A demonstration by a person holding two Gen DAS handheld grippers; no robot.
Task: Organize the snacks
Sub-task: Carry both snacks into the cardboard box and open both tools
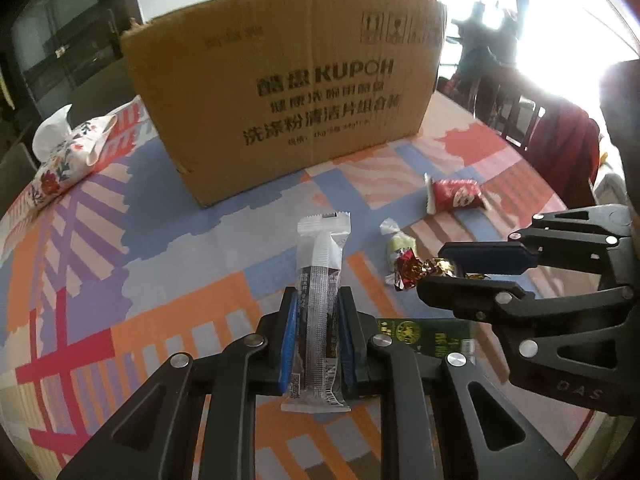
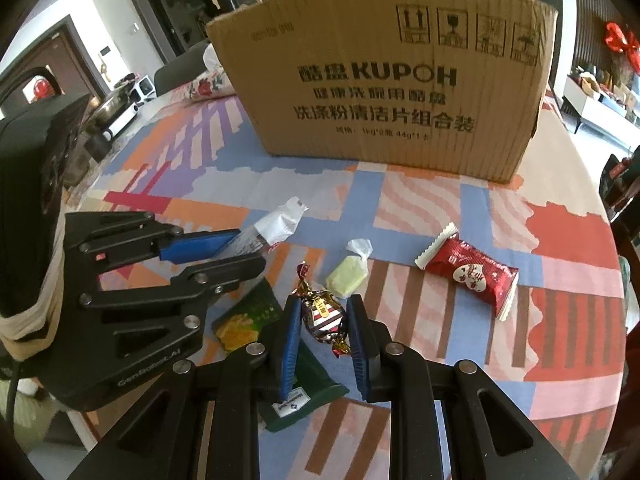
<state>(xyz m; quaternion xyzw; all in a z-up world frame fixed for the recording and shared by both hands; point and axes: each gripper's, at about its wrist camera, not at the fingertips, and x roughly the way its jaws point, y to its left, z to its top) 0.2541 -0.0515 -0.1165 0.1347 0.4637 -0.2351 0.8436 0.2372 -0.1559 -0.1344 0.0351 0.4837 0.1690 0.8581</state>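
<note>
Left tongs clamp our snack bar, right tongs pinch the candy; both lifted for the far box.

My fingers wear blue pads on black frames. Between the left pair sits a clear-and-white snack bar with a dark core; the right pair holds a candy in red, white and gold foil (striped). The tablecloth is a patchwork of orange, blue, purple and red stripes. The cardboard box is brown with black print.
</note>
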